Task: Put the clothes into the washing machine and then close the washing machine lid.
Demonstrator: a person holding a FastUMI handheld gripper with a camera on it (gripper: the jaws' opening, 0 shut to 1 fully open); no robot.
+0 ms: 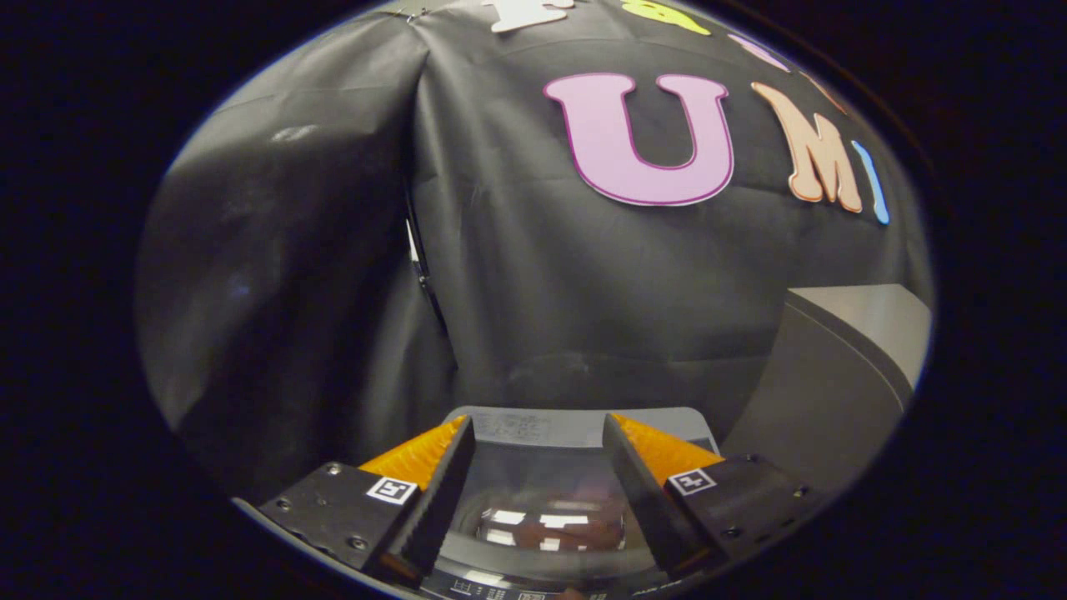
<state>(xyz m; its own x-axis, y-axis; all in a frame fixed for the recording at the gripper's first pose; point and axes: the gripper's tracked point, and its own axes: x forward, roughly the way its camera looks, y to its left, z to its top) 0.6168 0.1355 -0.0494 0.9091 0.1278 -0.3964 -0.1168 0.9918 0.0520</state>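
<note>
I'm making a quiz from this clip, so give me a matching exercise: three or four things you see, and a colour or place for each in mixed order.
Things:
1. gripper fingers
2. washing machine lid
3. grey box
4. black cloth wall

Descriptions:
A. glossy, below and between the fingers
B. hanging behind everything
C. open, spread apart, holding nothing
D. beside the machine, beyond the right finger

Pairs: 1-C, 2-A, 3-D, 4-B

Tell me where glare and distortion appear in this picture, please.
In the gripper view, bright glare patches lie on the washing machine lid between the open fingers, hiding what is under it; the fisheye lens bends the wall and the grey box beyond the fingers; the picture is dim but sharp.
</note>
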